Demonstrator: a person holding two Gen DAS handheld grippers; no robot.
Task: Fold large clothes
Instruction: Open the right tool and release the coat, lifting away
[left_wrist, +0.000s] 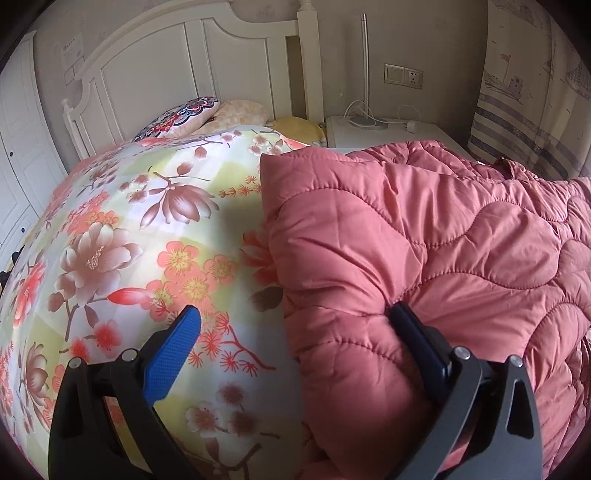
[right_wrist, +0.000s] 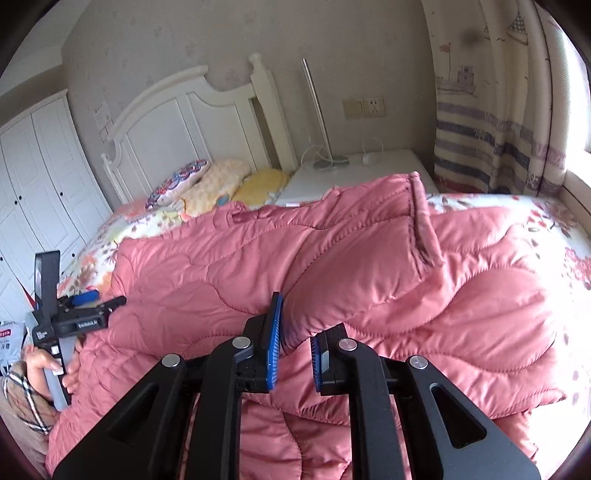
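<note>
The left claw (left_wrist: 295, 325) is wide open beside the pink coat (left_wrist: 424, 240). The right claw (right_wrist: 295, 332) pinches a coat fold.

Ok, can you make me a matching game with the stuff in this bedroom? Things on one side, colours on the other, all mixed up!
Things:
1. puffy coat
2. headboard
3. finger pads of the left hand-held gripper
4. round pillow nearest the nightstand

Colours:
A. blue
B. yellow
C. pink
D. white

Pairs: 1-C, 2-D, 3-A, 4-B
</note>
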